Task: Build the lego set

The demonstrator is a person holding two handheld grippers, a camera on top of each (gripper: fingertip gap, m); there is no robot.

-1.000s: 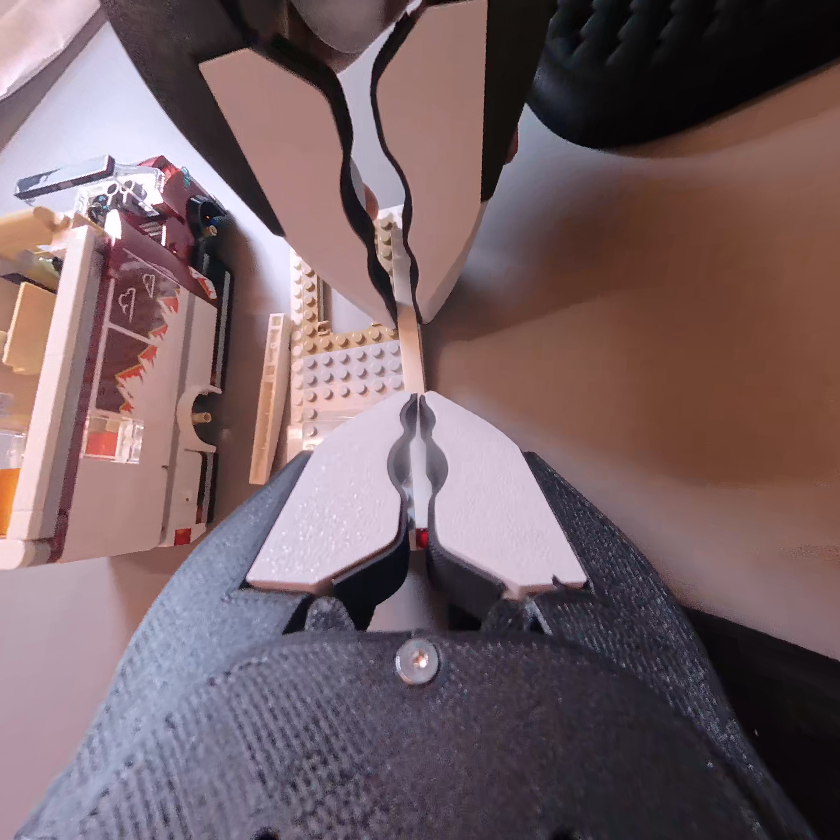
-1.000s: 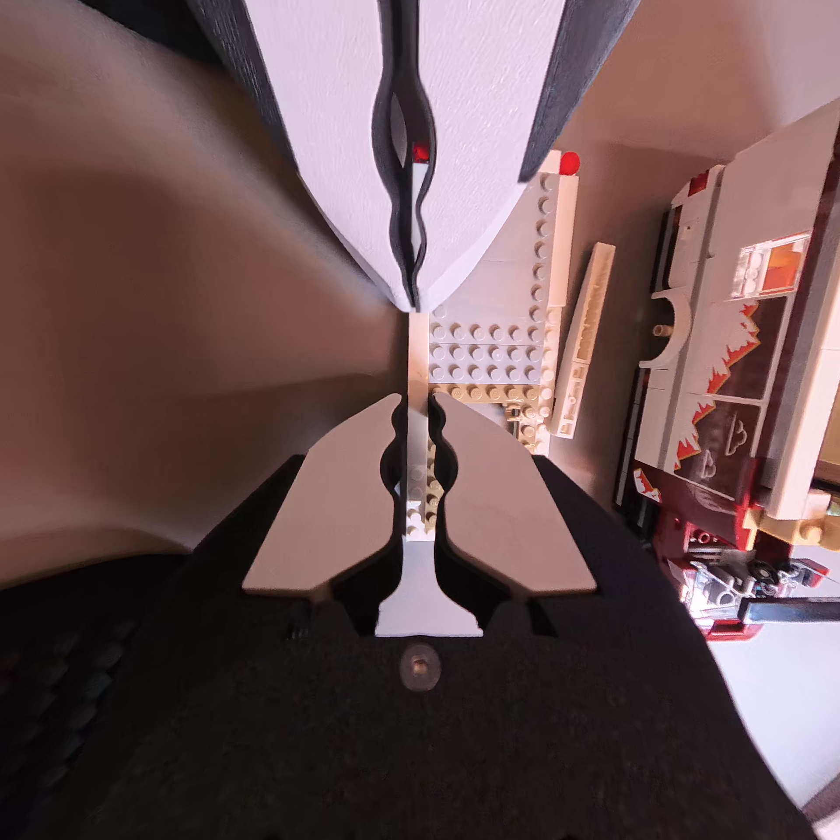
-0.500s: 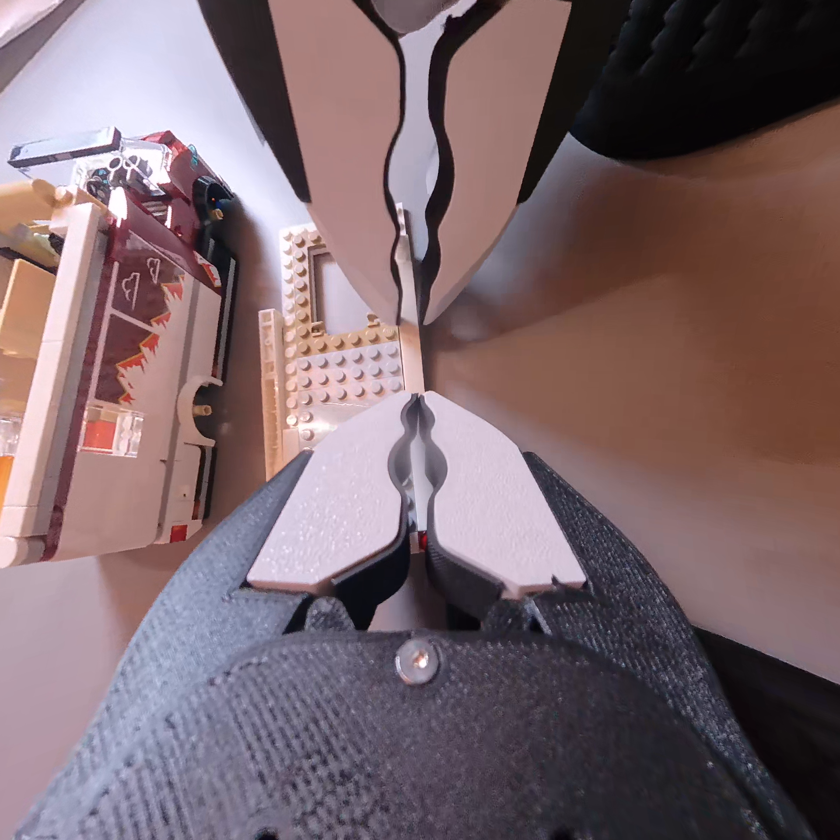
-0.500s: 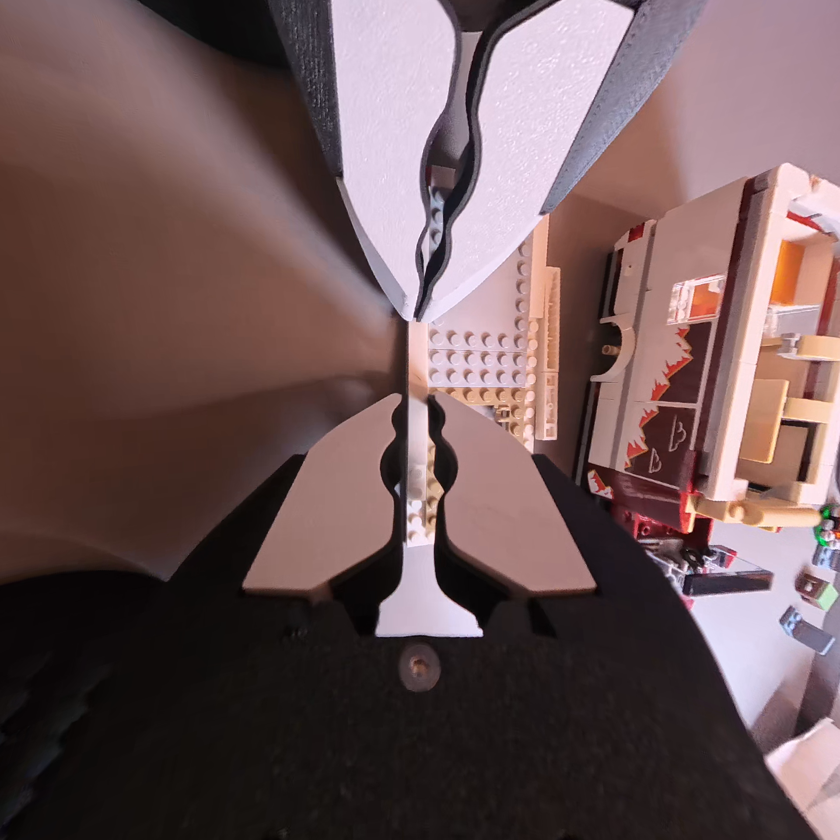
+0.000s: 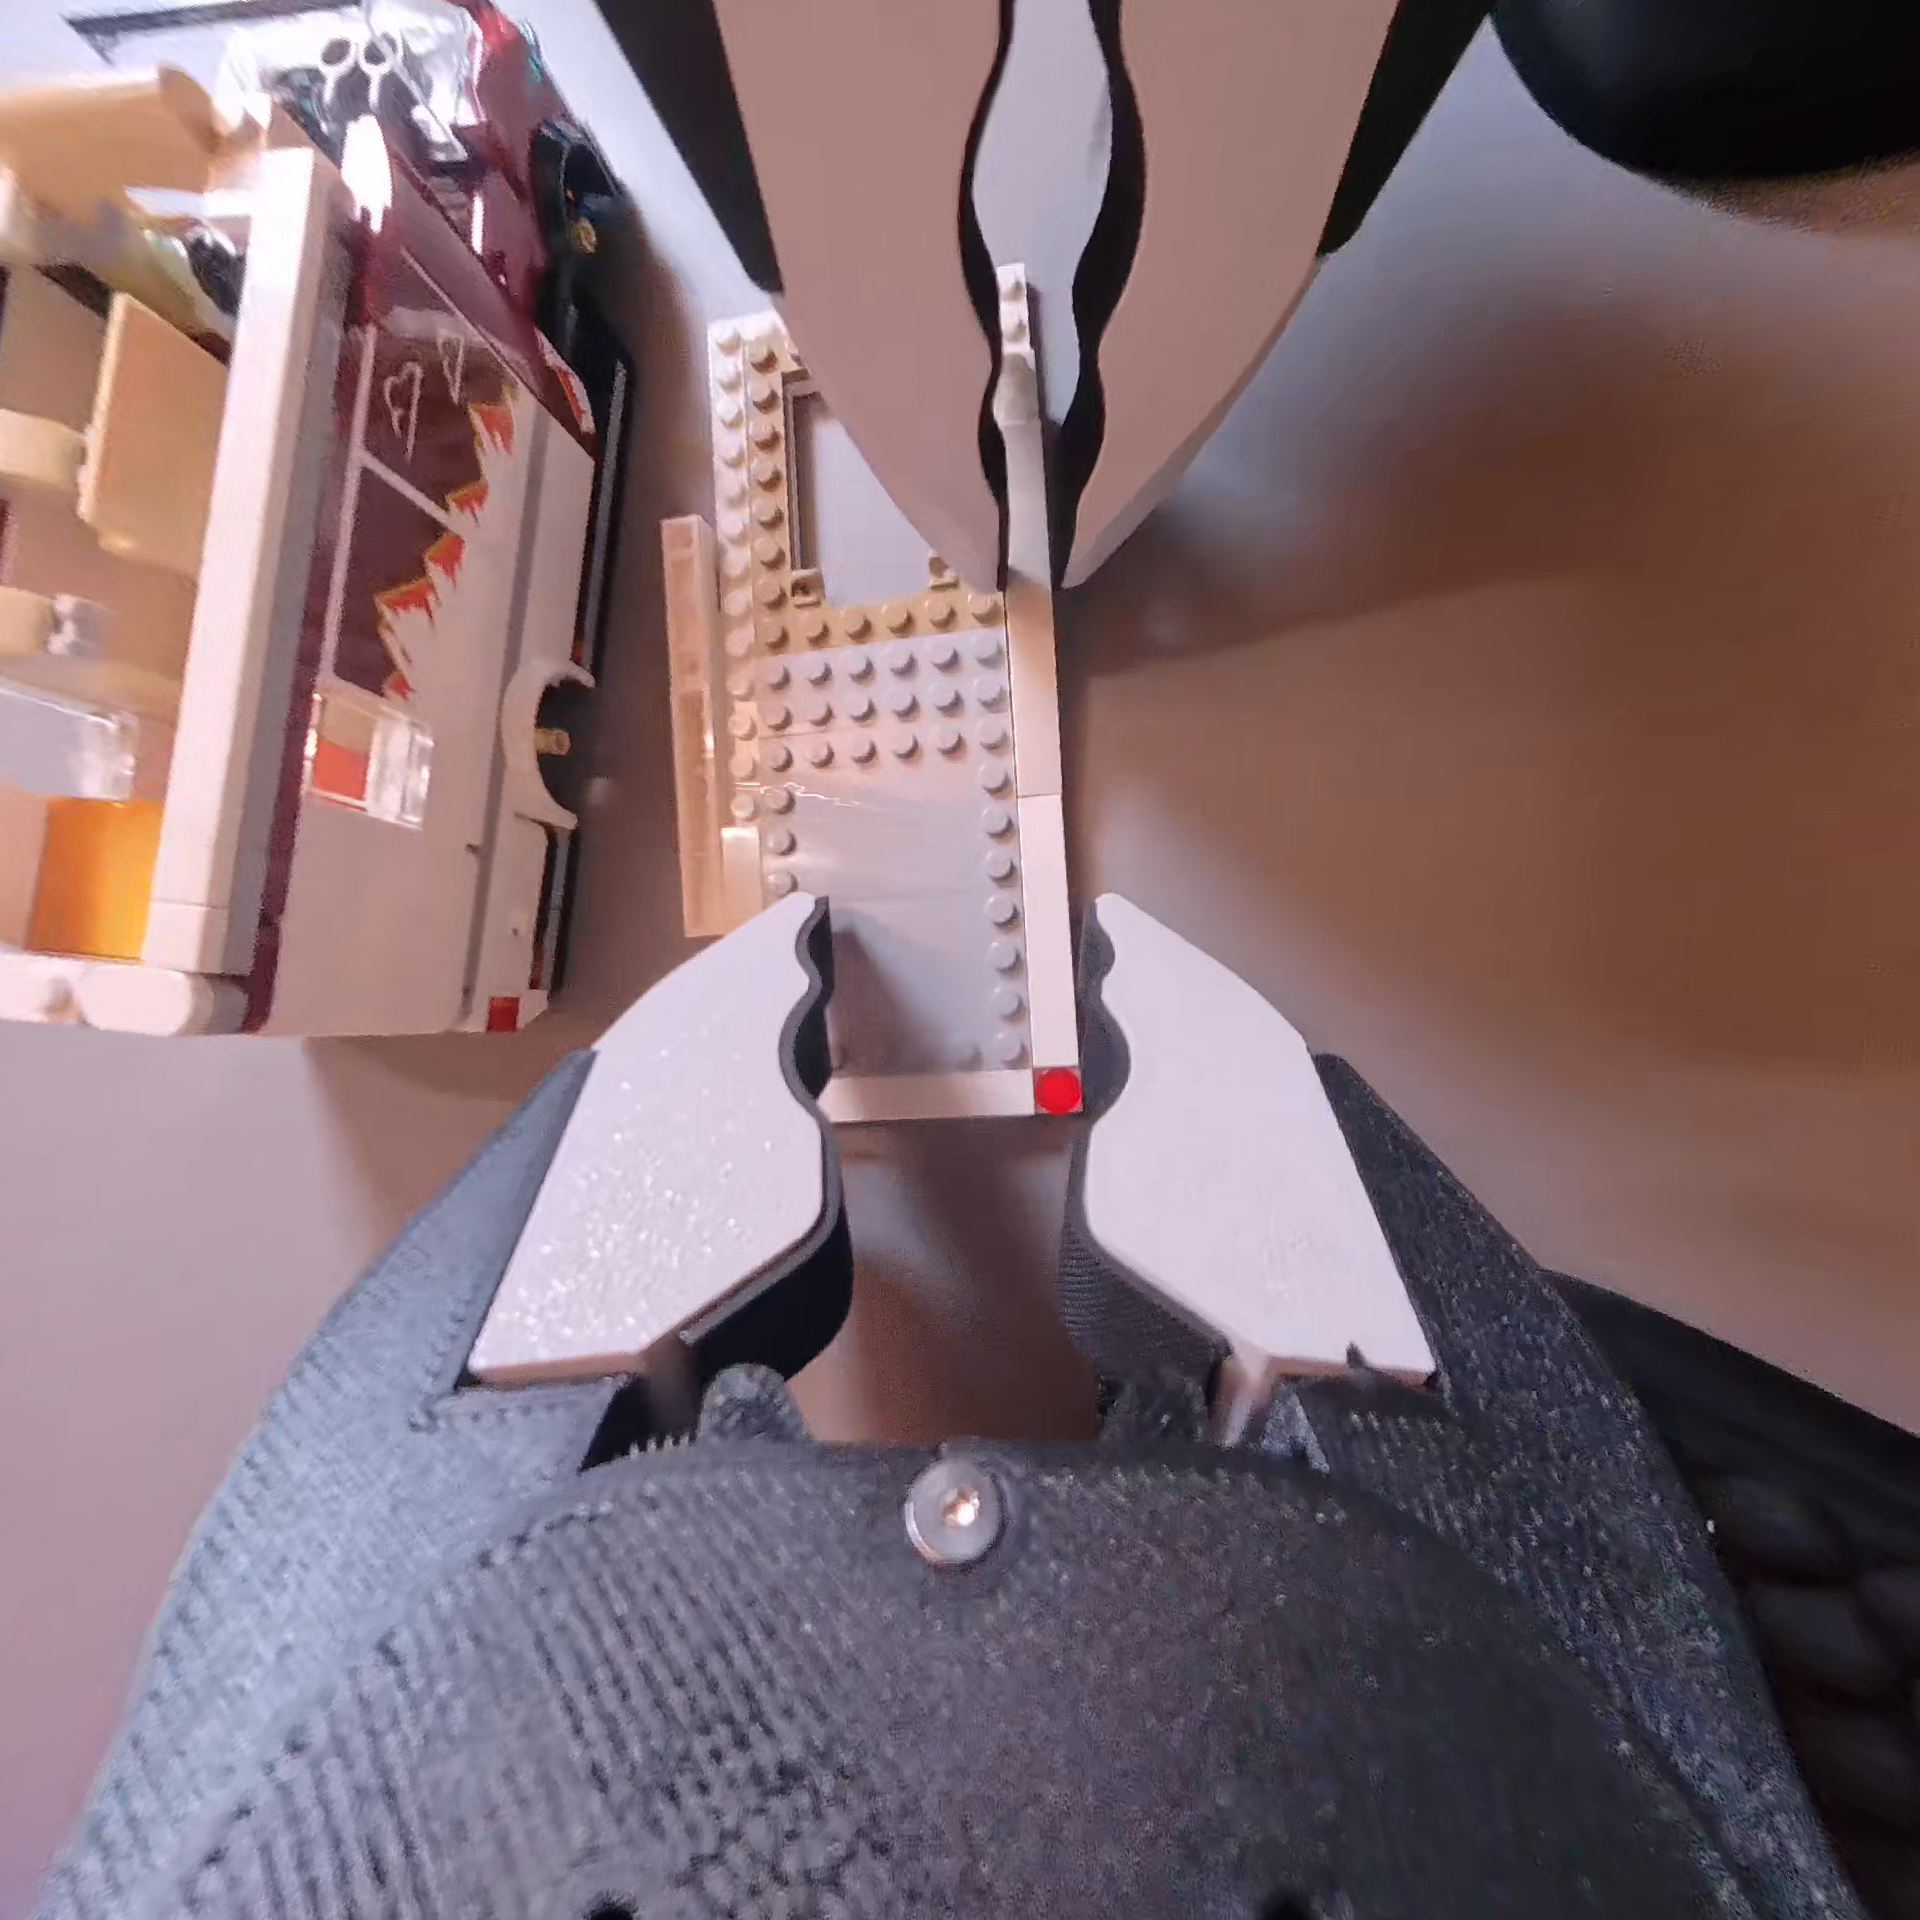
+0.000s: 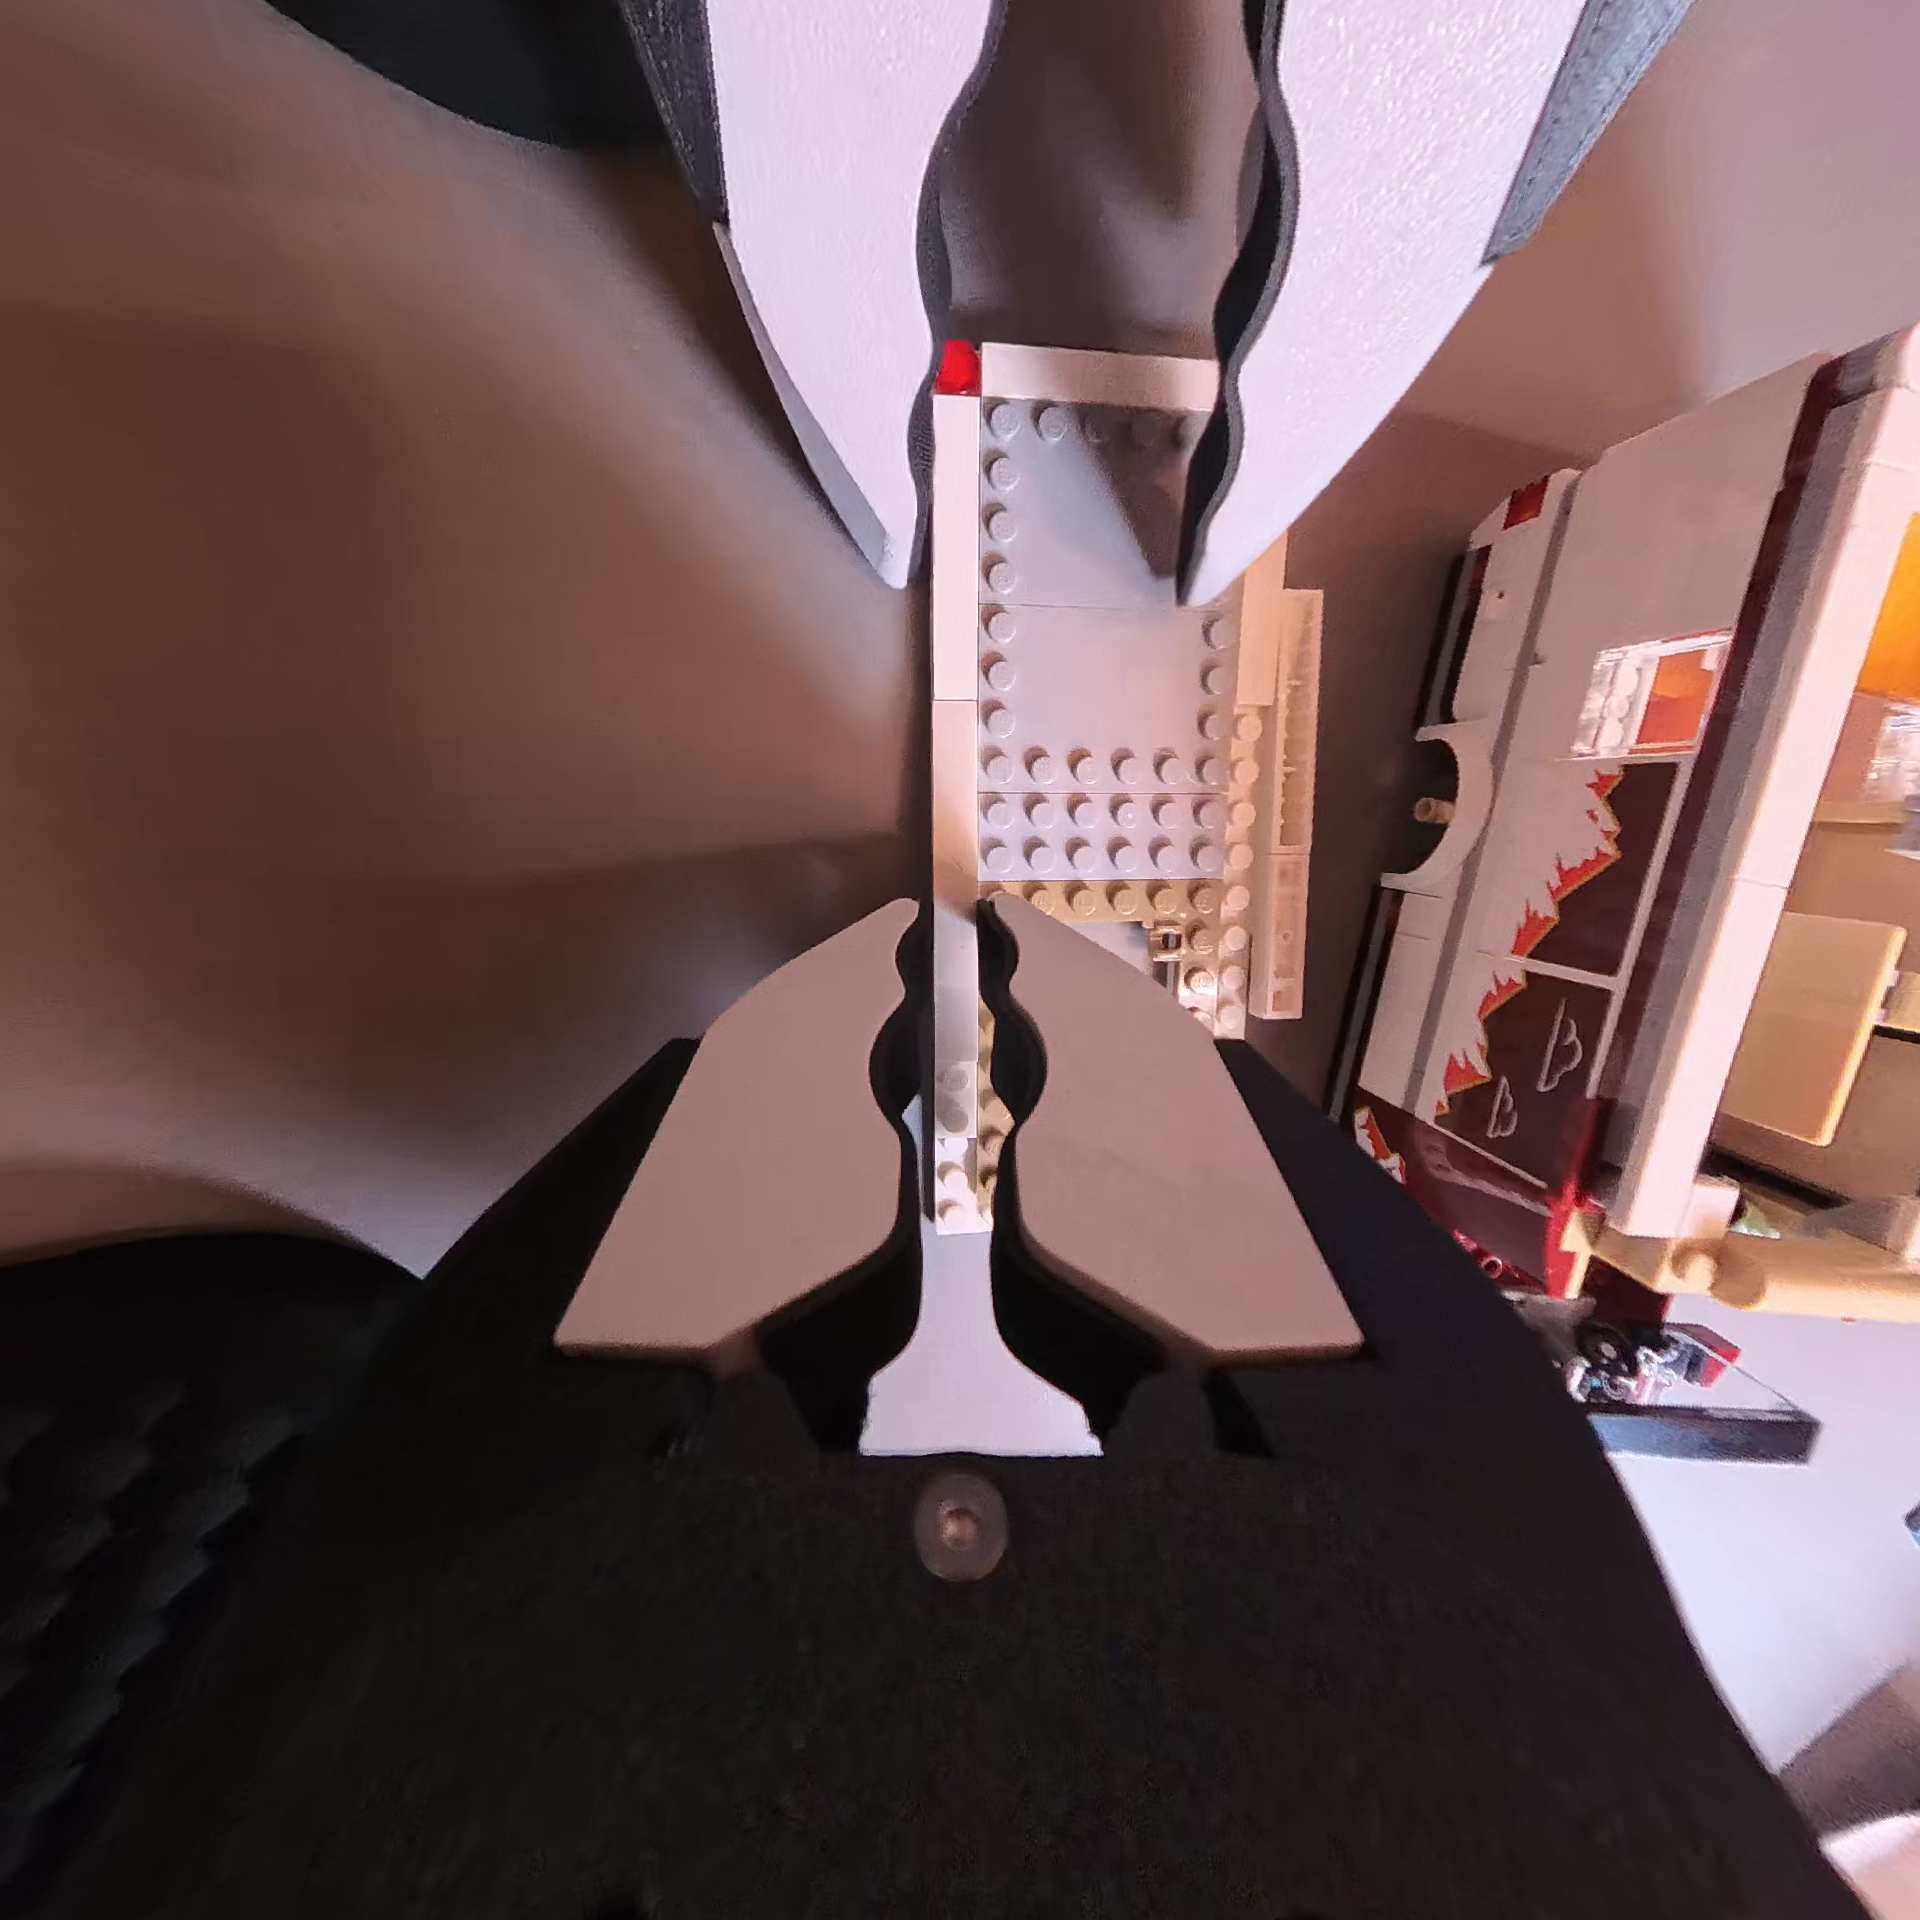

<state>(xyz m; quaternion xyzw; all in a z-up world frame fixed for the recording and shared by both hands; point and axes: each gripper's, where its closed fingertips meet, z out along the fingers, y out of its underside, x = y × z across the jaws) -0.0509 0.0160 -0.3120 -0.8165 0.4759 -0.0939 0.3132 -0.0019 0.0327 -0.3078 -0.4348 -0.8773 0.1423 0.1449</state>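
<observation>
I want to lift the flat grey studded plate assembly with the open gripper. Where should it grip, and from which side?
On the white smooth strip edging the plate assembly, near the red dot, coming in from that end. The right gripper already clamps this thin strip at the far end, and the left gripper stands open around the near end.

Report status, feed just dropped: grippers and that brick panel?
Left gripper open, astride brick panel's red-stud end. Right gripper shut on panel's white edge strip. Brick camper model alongside, apart.
</observation>
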